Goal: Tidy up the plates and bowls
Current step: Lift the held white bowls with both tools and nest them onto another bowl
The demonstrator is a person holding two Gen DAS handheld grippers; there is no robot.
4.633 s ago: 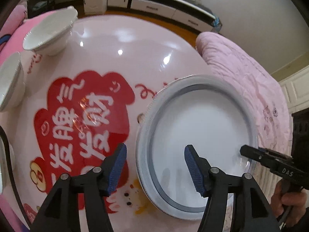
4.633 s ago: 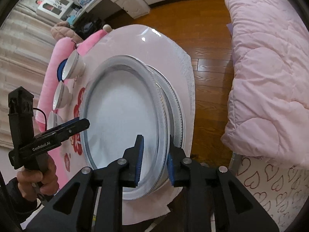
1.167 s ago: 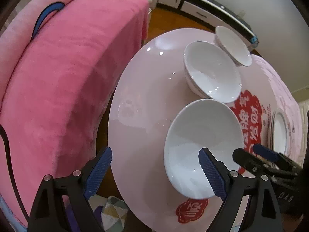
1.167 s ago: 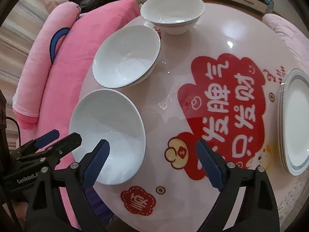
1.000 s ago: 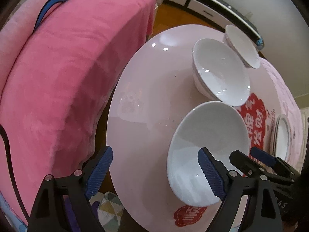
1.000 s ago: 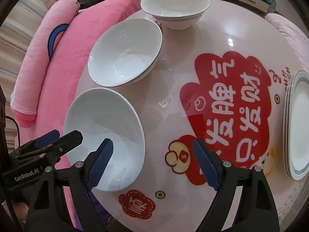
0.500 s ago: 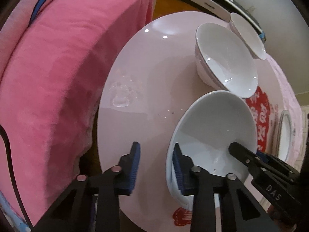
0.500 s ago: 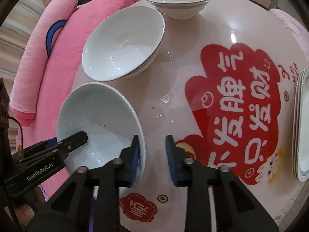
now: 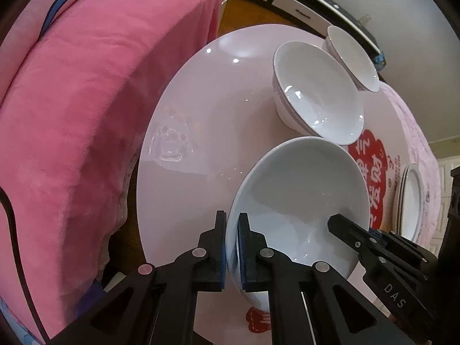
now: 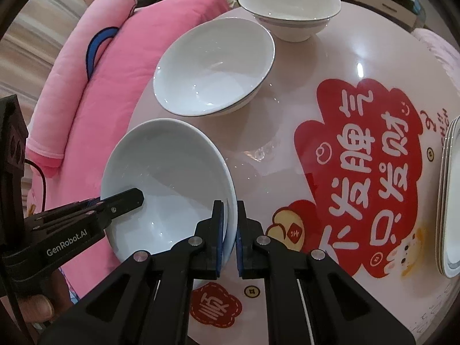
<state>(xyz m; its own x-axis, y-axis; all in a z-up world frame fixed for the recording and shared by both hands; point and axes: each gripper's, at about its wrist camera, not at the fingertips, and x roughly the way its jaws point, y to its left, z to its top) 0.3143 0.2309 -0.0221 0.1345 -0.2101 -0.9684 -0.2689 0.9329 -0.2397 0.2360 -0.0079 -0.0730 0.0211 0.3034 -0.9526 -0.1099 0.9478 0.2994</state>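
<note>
1. Left wrist view: I count three white bowls on the round table. My left gripper is clamped on the near rim of the nearest bowl; the plate stack is edge-on, so I can't count it.
2. Right wrist view: three bowls again. My right gripper pinches the same bowl's opposite rim; the plates are cut off at the frame edge.

You have three white bowls on the table, one stack of plates, and two grippers in use.
</note>
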